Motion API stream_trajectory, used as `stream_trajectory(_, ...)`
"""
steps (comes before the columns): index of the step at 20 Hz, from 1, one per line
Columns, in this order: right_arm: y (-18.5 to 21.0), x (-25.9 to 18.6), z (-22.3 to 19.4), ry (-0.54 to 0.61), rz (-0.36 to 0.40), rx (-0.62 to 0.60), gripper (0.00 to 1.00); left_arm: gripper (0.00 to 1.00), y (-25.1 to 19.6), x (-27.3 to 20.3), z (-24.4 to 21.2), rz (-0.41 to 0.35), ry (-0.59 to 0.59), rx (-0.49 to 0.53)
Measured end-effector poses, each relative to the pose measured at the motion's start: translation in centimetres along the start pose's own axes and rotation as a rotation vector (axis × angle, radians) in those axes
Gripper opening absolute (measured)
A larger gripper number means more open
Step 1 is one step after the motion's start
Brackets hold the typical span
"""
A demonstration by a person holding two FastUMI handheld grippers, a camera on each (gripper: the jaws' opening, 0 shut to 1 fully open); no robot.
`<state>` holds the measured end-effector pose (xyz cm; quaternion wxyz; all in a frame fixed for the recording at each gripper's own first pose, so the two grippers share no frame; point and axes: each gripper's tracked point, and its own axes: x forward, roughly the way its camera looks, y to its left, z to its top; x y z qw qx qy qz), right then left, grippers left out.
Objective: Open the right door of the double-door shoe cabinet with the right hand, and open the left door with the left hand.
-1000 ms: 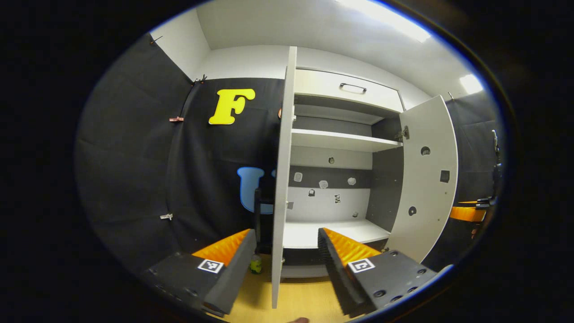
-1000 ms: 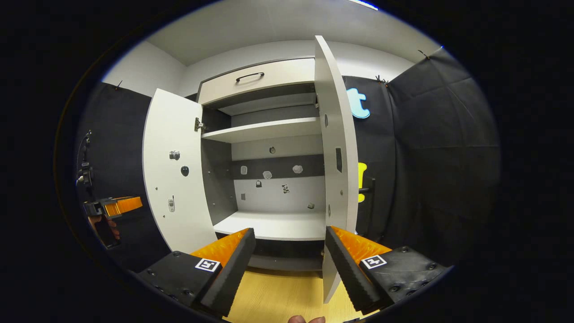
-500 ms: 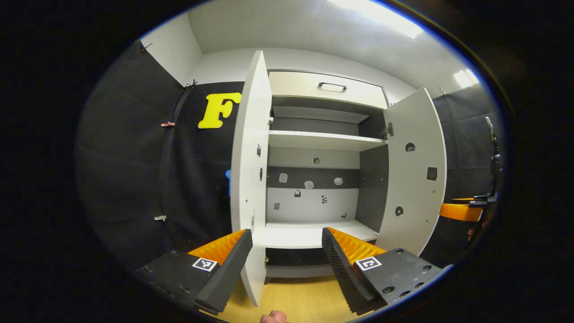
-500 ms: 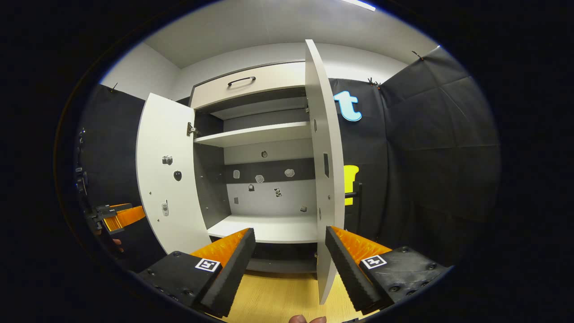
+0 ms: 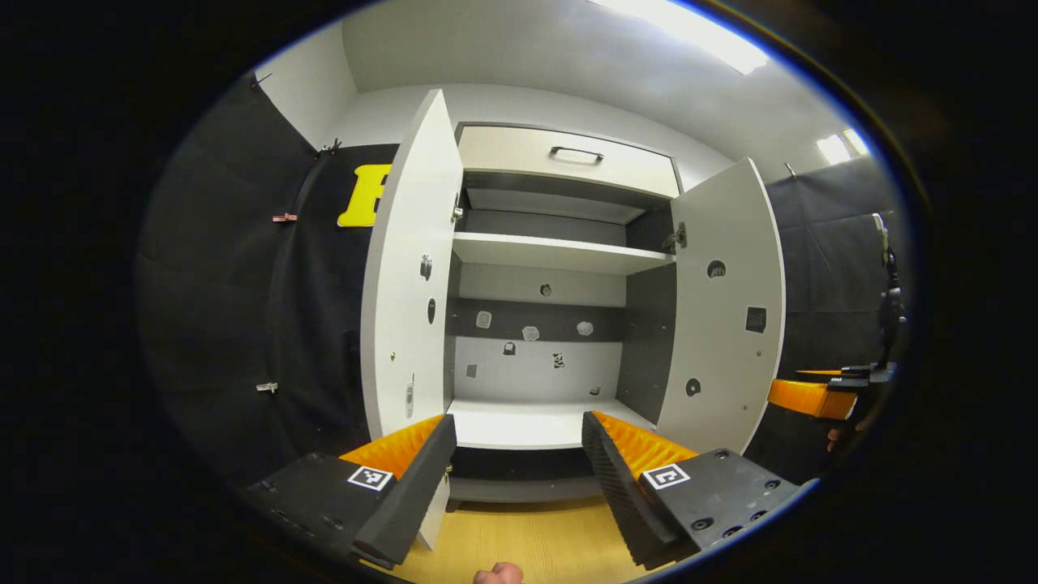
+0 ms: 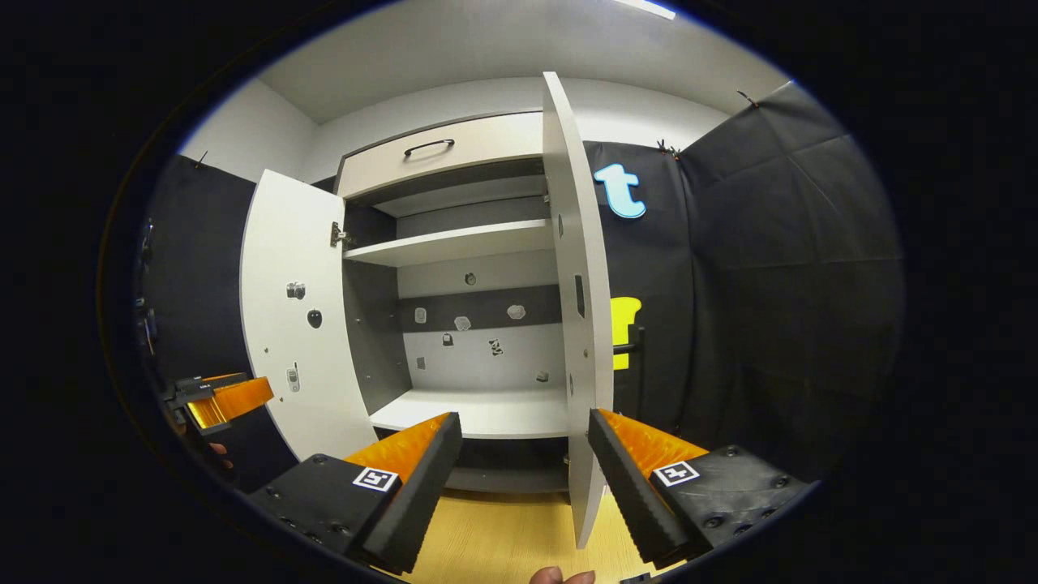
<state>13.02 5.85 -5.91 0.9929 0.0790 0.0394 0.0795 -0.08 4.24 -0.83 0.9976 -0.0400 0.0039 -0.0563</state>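
Both doors of the shoe cabinet [image 5: 559, 422] stand swung out. In the left gripper view the left door [image 5: 409, 268] hangs at ten o'clock and the right door [image 5: 726, 308] at two o'clock. The left gripper [image 5: 519, 478] is released, jaws spread and holding nothing; the right gripper [image 6: 523, 478] is likewise spread and bare, with the right door's edge just off its far finger. The task looks essentially finished; the next move likely calls only for drawing both grippers clear.

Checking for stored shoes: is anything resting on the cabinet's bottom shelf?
No, the bottom shelf lies bare between both open doors.
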Motion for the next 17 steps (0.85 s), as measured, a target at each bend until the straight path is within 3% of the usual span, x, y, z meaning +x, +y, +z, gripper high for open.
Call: stream_trajectory(17, 0.1, 0.4, 0.2, -0.014, -0.001, -0.006, 0.98, 0.96, -1.1, 0.5, -0.3, -0.011, 0.009, 0.002)
